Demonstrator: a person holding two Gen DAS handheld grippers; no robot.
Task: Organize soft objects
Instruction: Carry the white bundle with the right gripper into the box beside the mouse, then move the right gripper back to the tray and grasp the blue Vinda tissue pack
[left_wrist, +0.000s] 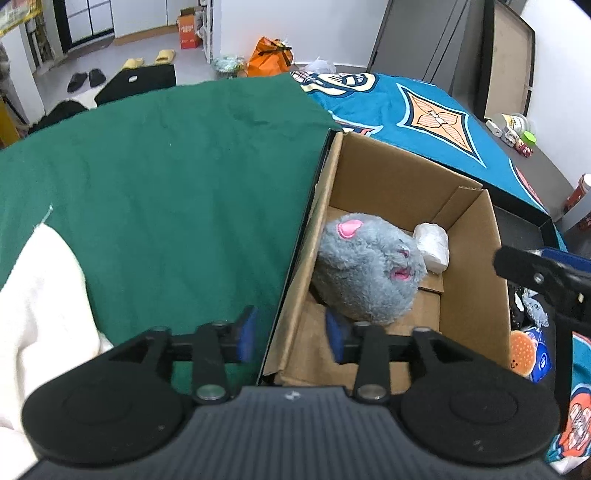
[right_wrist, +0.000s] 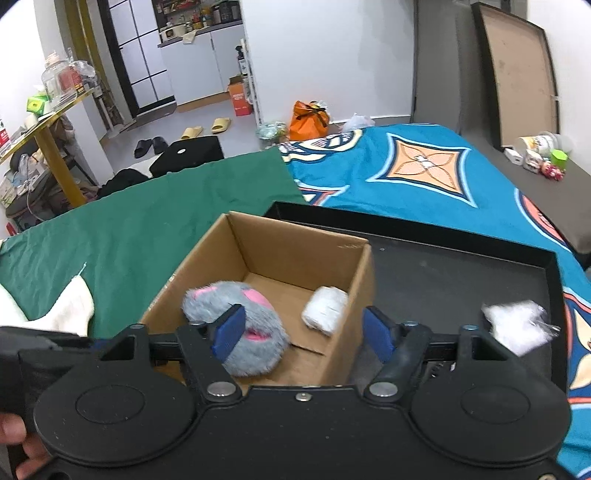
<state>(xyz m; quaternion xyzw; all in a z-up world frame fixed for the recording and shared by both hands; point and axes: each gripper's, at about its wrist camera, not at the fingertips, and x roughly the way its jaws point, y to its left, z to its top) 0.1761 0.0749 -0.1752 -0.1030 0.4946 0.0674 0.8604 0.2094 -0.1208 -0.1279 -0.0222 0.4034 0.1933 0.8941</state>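
Part of the scene was hard to read. In the right wrist view, a white fluffy soft object (right_wrist: 515, 326) on the flat black tray (right_wrist: 461, 266) was blurred, so its shape could not be told. The white cloth (left_wrist: 40, 295) on the green fabric sheet (left_wrist: 166, 177) was cut off by the picture edge, and the small items on the far grey surface were too small to tell.

The grey furry plush toy with pink ears and a pink mouth (left_wrist: 369, 267) looked round and fluffy. It lay inside the open brown cardboard box (left_wrist: 469, 280), near the box's left wall. A small white wrapped bundle (left_wrist: 432, 245) lay beside it, touching it in the left wrist view, toward the far right corner.

The box stood on the black tray, at its left edge.

The left gripper (left_wrist: 291, 338) was partly open, its blue pads holding nothing. The right gripper (right_wrist: 303, 334) was open wider above the box and also held nothing.
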